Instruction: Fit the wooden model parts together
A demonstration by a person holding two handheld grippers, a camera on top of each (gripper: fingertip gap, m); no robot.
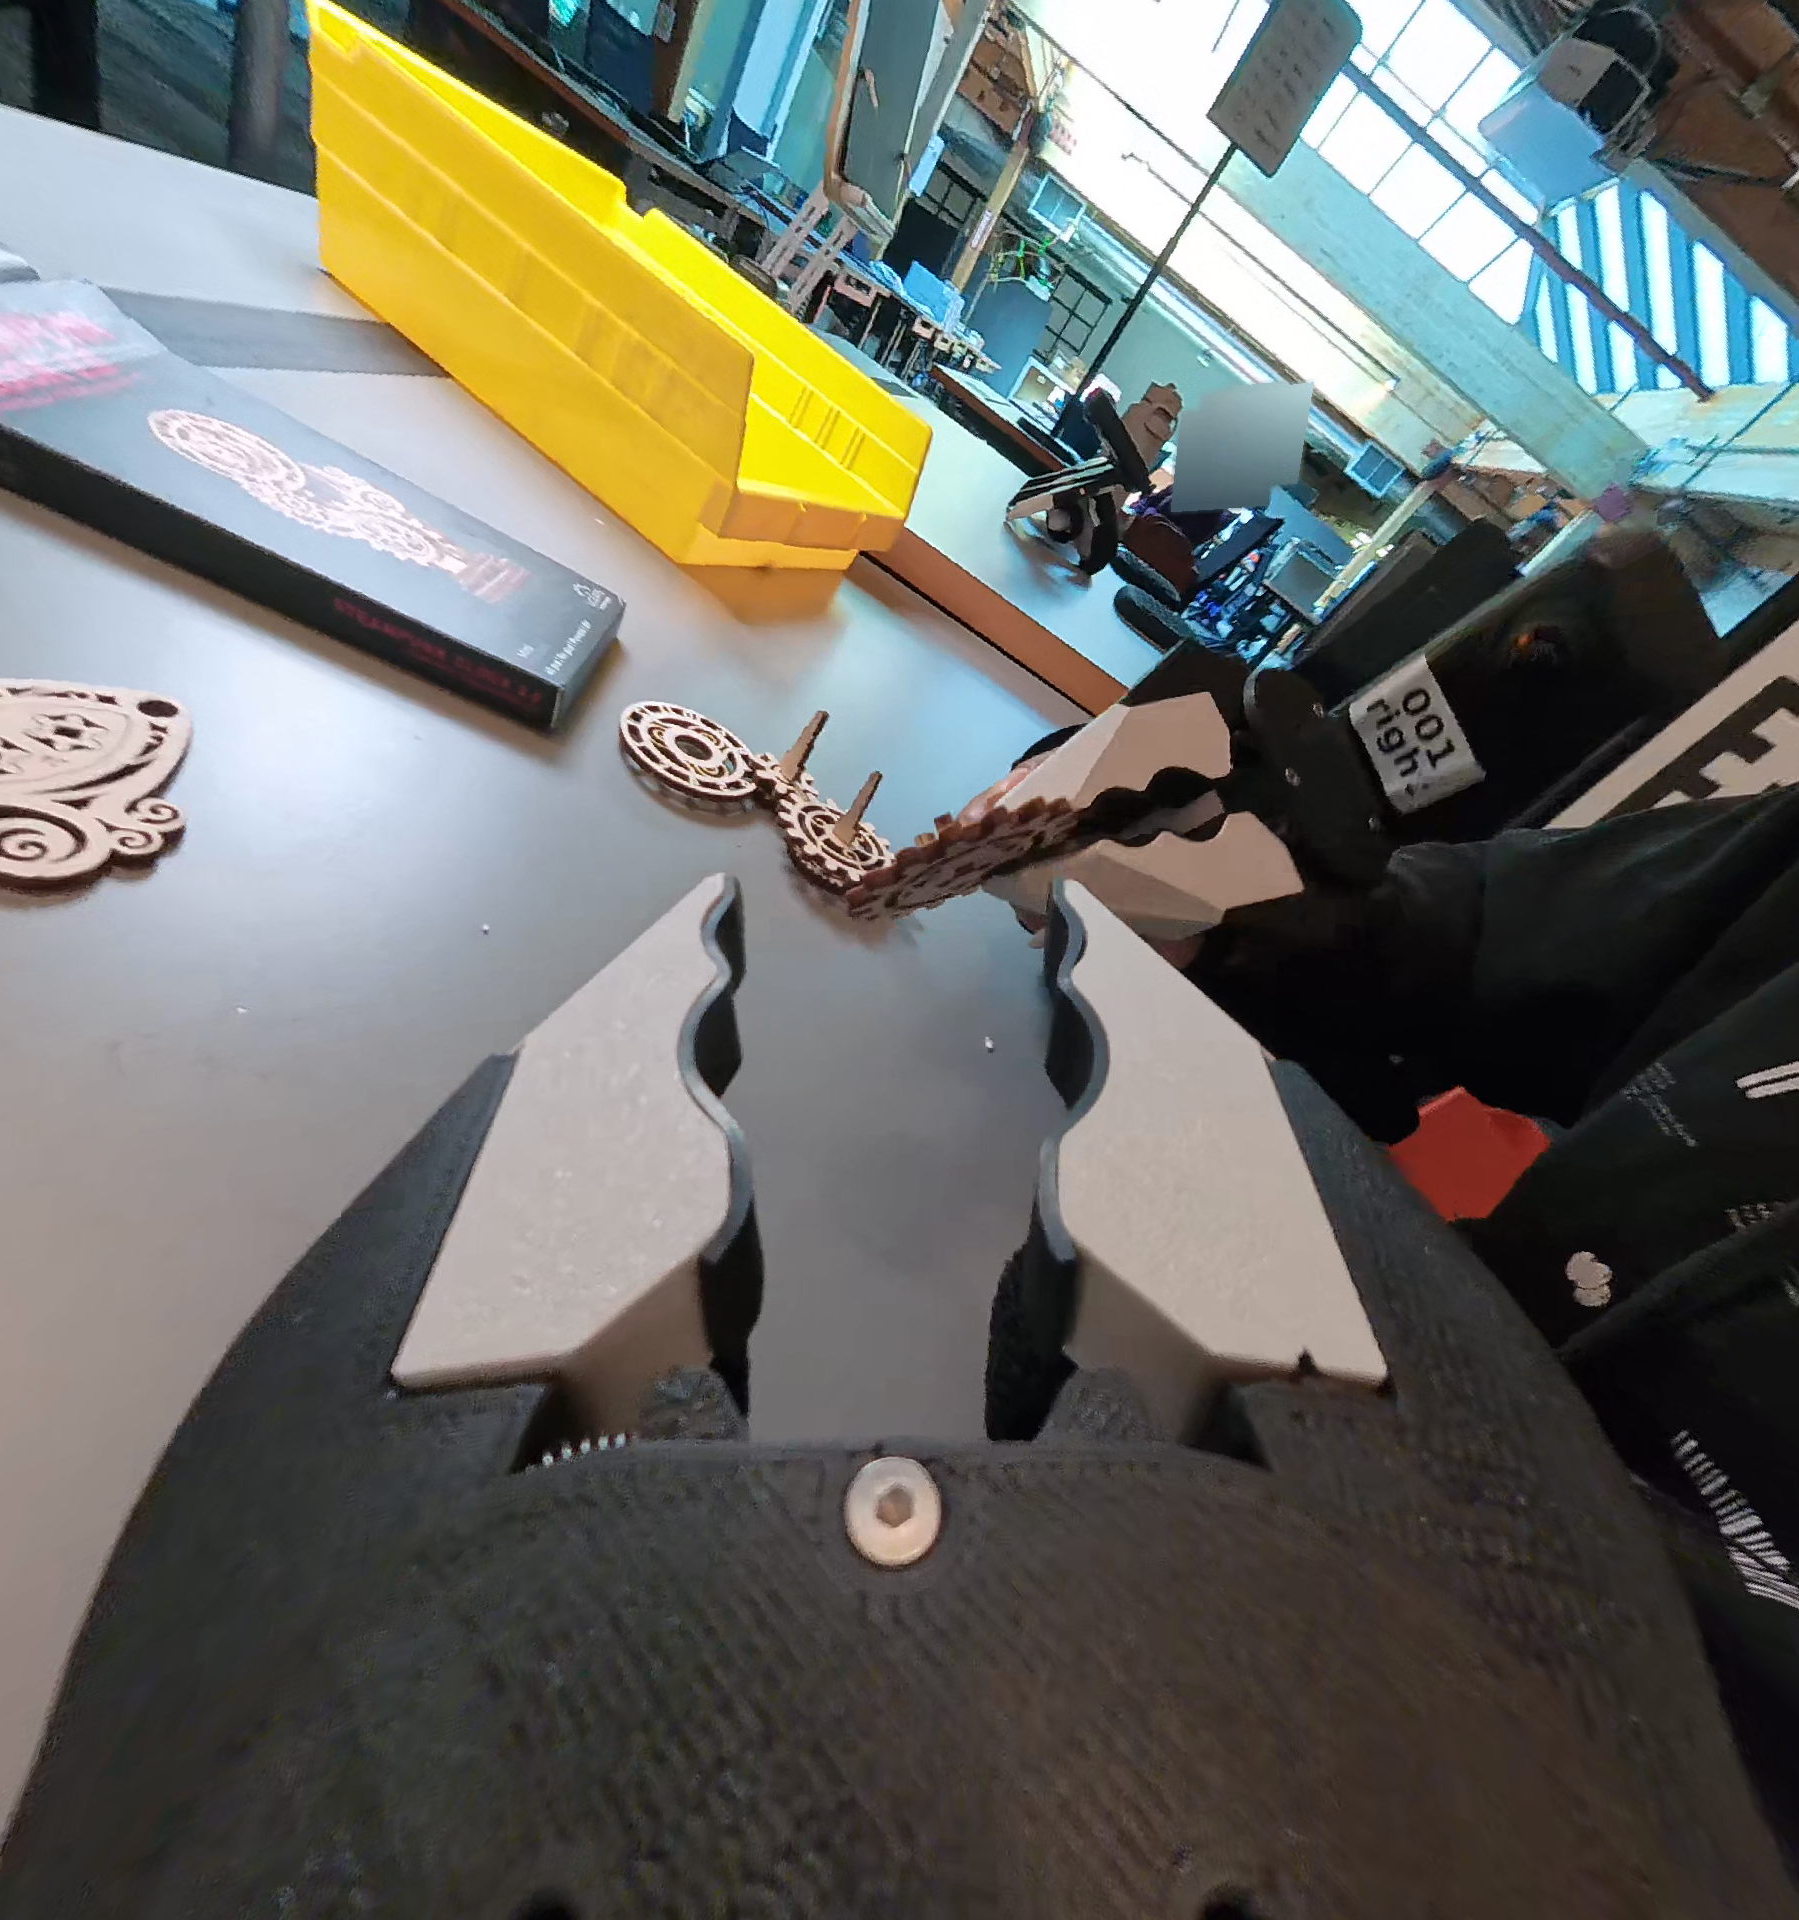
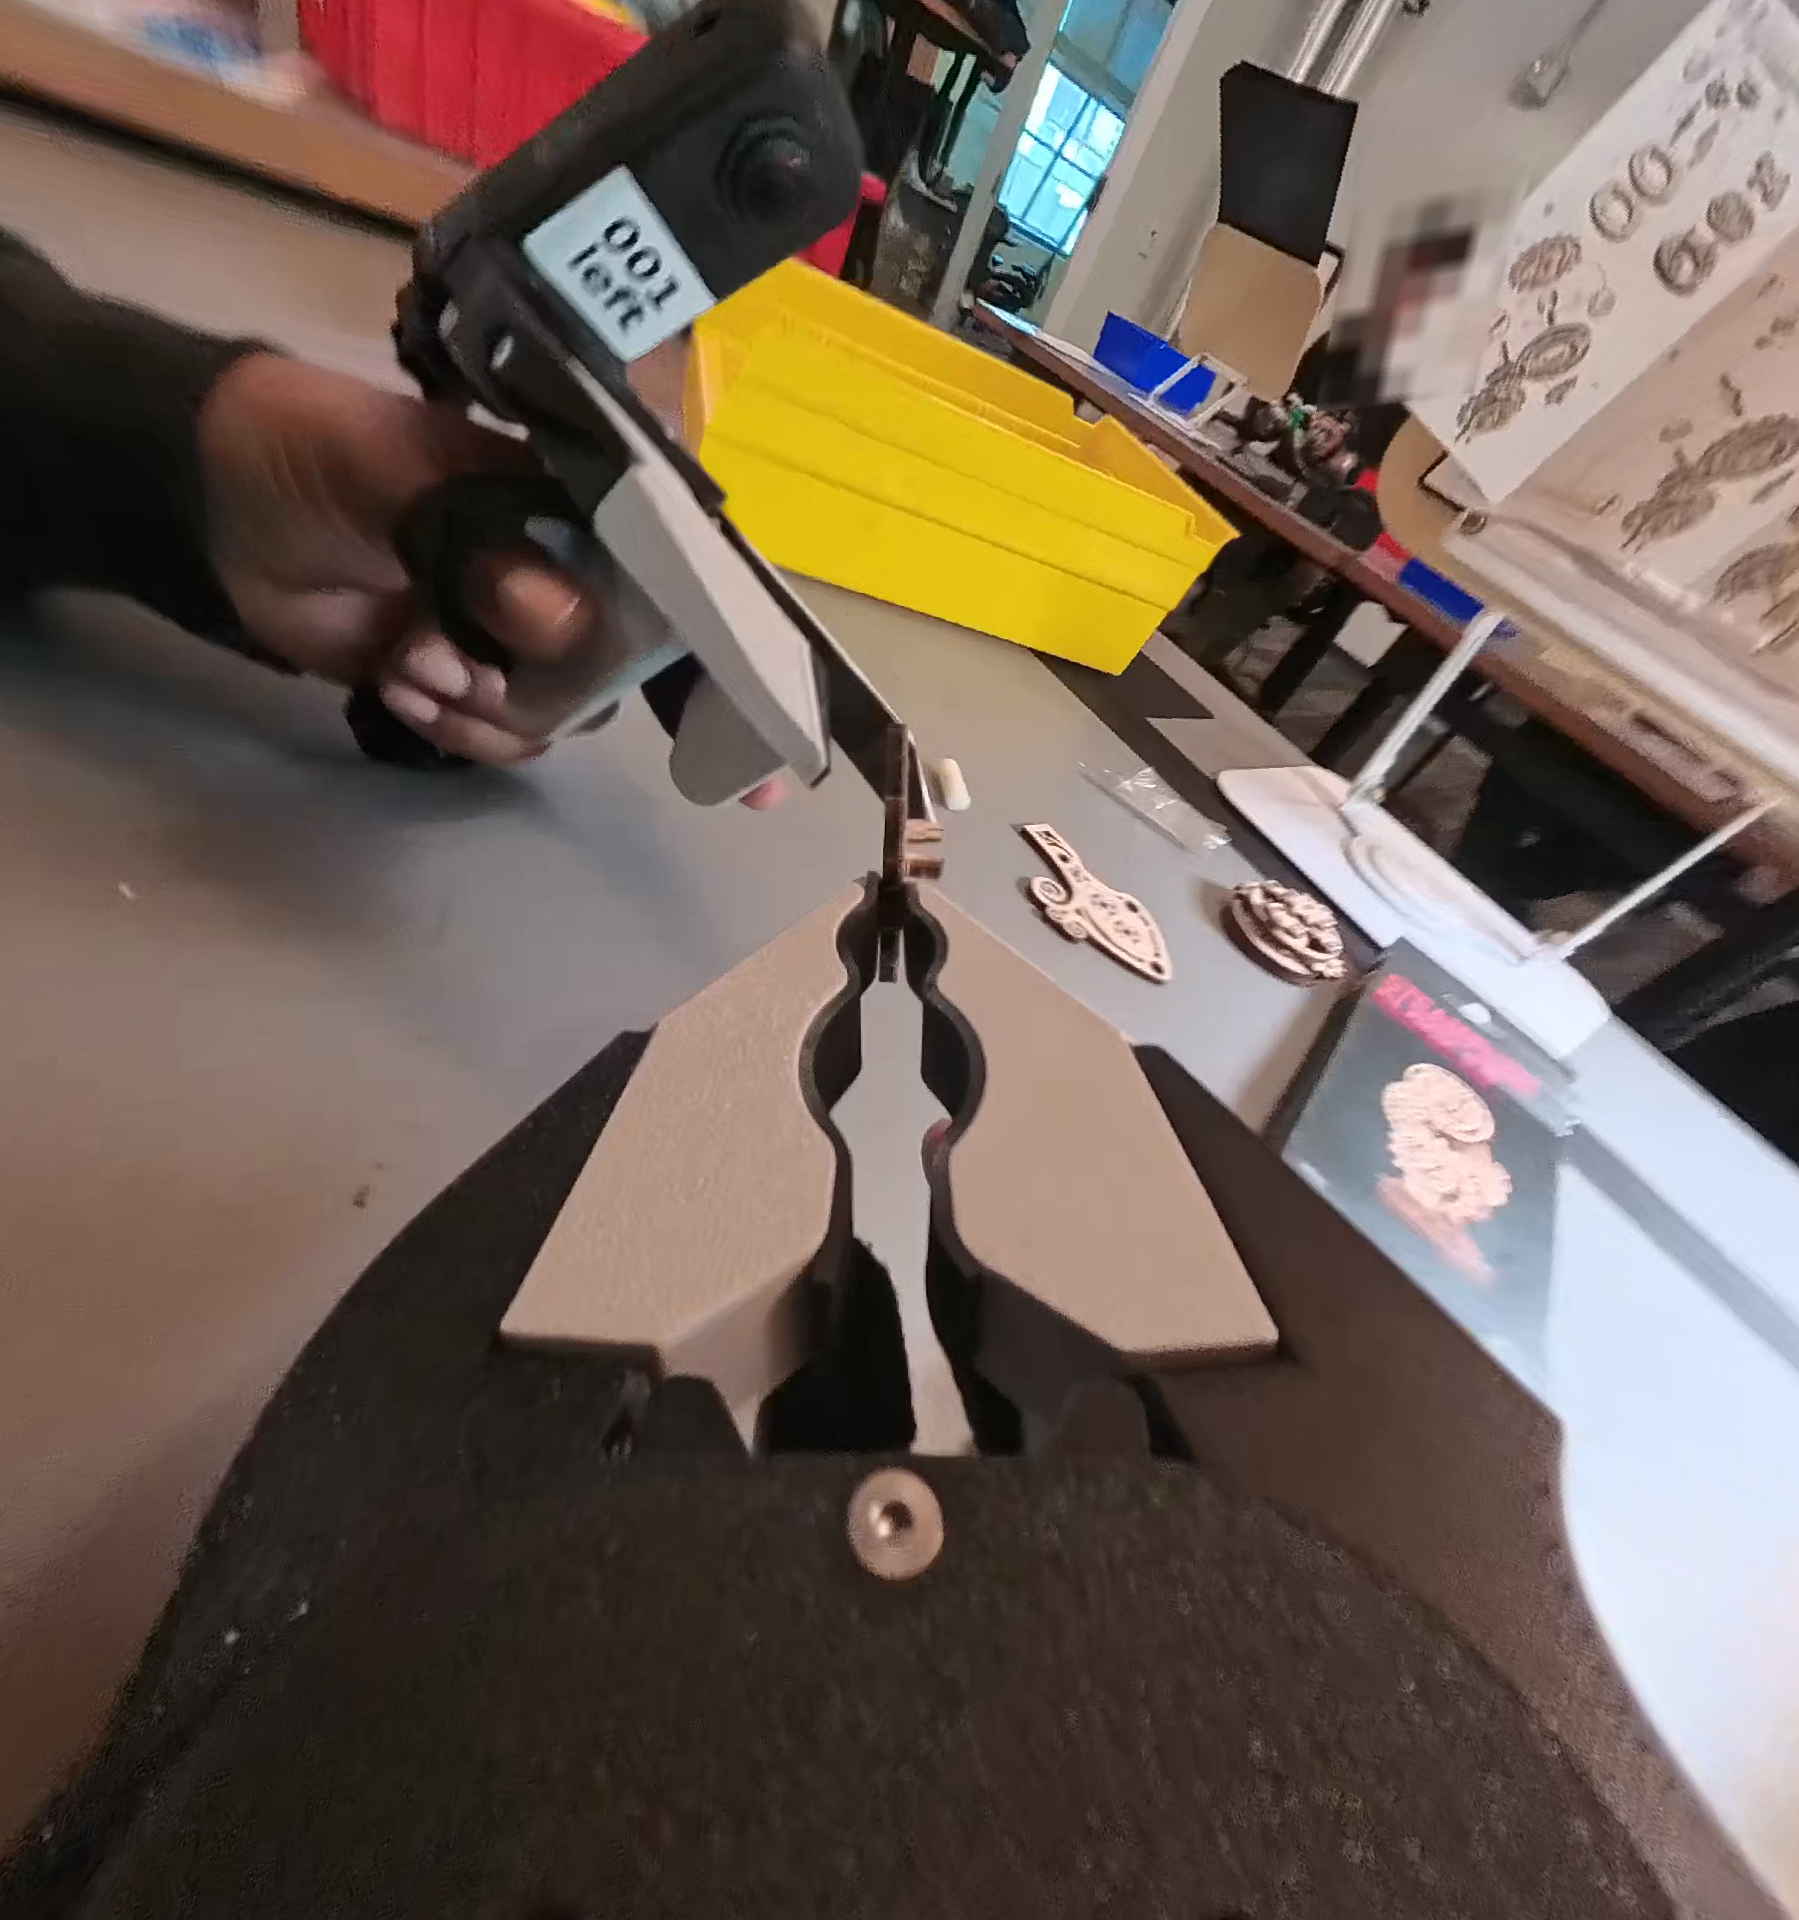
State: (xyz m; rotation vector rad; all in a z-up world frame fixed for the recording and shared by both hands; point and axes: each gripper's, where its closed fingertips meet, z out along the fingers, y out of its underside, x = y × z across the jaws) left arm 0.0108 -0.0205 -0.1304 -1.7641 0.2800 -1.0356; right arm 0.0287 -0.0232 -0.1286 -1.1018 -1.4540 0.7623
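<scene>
Right gripper (image 2: 893,914): jaws nearly closed, tips clamped on a flat gear piece (image 1: 936,862) (edge-on in the right wrist view), whose far edge dips to the table (image 1: 251,1039).
Left gripper (image 1: 890,914): jaws wide apart, nothing between them; tips low over the table, just short of the gear piece.
Gear plate (image 1: 760,795): flat on the table, two pegs upright, touching or just beside the held piece (cannot tell which).
Scroll piece (image 1: 53,774): flat, well to the left.
Box (image 1: 282,520): black, lying beyond the scroll piece.
Bin (image 1: 604,301): yellow, at the table's far side.
</scene>
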